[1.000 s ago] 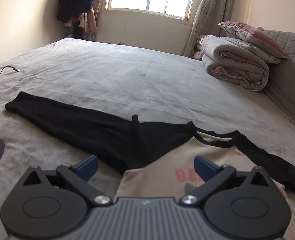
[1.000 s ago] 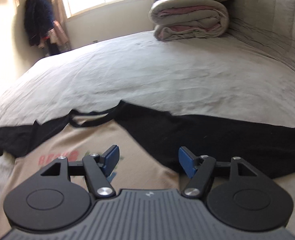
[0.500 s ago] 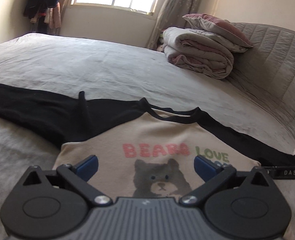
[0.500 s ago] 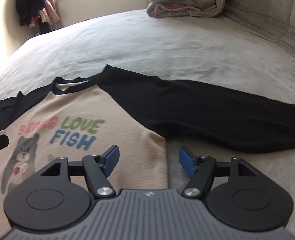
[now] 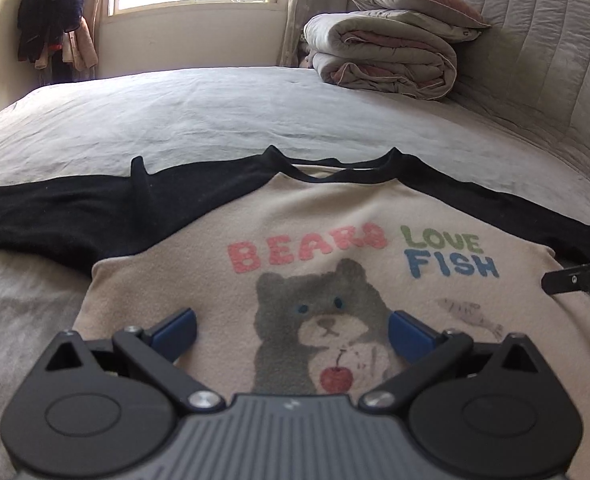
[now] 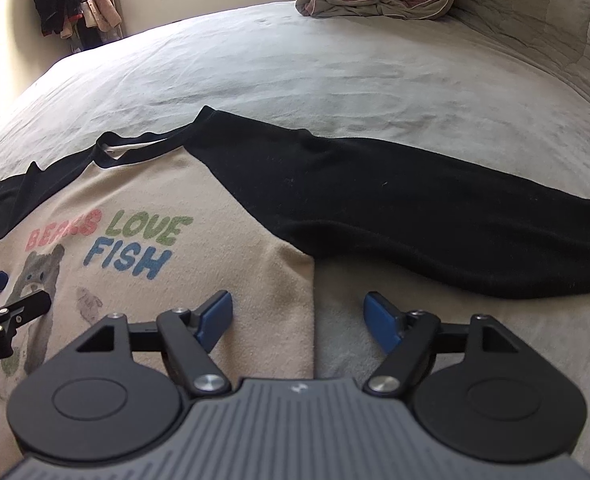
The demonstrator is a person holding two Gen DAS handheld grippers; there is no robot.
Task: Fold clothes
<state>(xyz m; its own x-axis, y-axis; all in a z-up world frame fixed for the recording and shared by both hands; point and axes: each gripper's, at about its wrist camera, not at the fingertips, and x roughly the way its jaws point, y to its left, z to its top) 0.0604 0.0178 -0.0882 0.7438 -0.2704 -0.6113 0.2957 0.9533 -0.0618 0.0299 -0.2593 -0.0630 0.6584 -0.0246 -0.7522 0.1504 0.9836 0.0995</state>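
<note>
Left wrist view: the left gripper [image 5: 291, 330] hangs over the bear-print shirt [image 5: 335, 264] lying flat on the bed [image 5: 215, 120], fingers apart and empty.

Right wrist view: the right gripper [image 6: 298, 318], fingers just widened, straddles the shirt's [image 6: 223, 240] side edge without pinching it.

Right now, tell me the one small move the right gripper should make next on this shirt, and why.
Probably lower the right gripper a little and close on the side edge of the shirt. Its jaws have just been opening, nothing is between them, and they straddle that edge where beige cloth meets the bed. The black sleeve lies spread out flat, unfolded.
</note>
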